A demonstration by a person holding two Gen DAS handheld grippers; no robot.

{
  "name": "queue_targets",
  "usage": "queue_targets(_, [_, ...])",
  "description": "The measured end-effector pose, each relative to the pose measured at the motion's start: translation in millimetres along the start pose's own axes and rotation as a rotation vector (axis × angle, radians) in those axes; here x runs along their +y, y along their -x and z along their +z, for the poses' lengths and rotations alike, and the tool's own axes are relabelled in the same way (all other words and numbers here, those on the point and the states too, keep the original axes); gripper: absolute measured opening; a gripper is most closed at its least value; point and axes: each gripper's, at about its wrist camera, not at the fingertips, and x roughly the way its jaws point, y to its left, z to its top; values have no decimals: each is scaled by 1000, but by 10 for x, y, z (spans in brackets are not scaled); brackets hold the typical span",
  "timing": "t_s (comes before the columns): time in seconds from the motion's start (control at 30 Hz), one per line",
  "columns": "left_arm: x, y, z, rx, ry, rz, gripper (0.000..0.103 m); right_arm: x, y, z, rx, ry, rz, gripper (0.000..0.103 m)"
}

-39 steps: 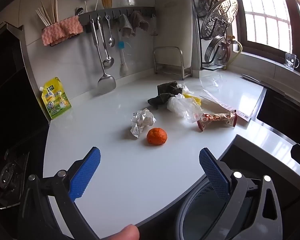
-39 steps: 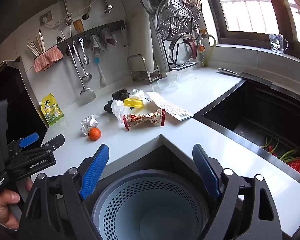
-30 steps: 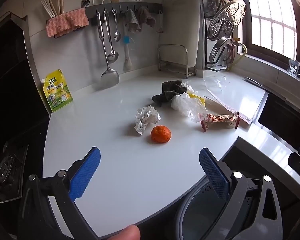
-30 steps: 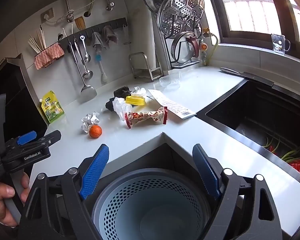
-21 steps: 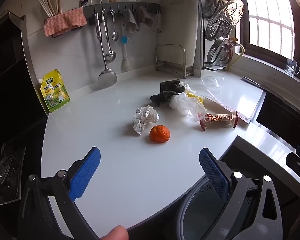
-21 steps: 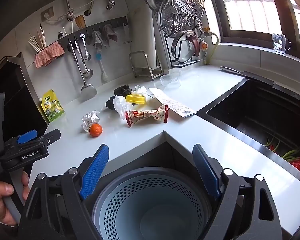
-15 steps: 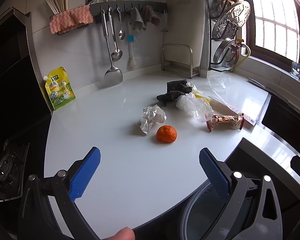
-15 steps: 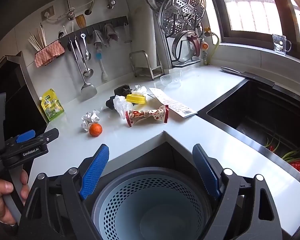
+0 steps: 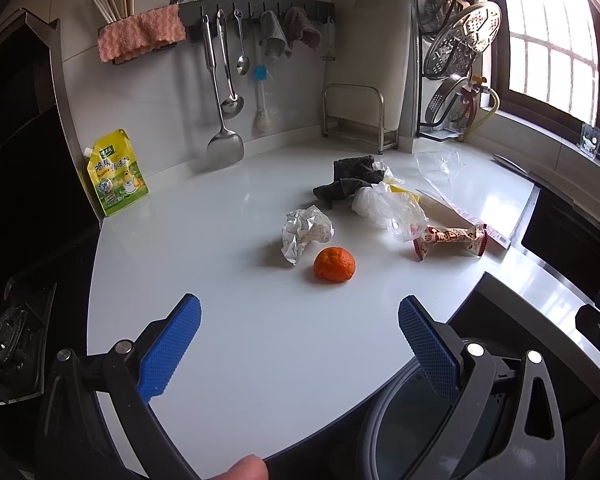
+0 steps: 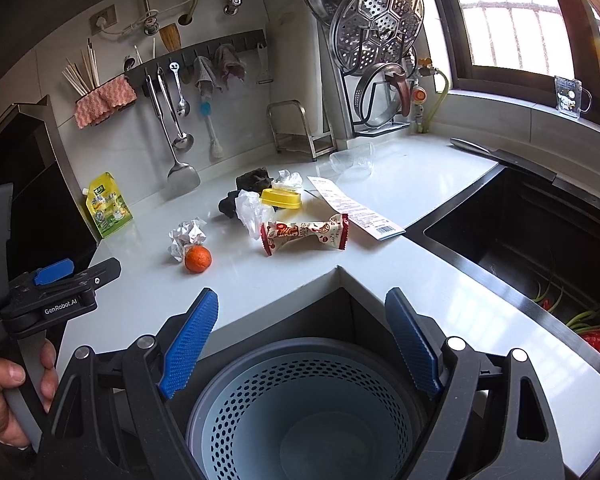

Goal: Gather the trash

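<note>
Well ahead of the spread left gripper (image 9: pixel 299 334) lies the orange (image 9: pixel 334 264).

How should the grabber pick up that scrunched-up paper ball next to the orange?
Probably best to come down from above with the left gripper and pinch the crumpled paper across its puffy upper lump, on the side away from the orange. The orange sits close by its near edge, so fingers coming low from the front might bump it.
</note>
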Motion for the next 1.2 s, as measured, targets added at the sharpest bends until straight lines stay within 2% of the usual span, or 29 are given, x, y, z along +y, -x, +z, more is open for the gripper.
queue_targets(1.2, [-32, -71, -2, 28, -6, -7, 97, -112, -27, -31, 14, -32, 7, 82])
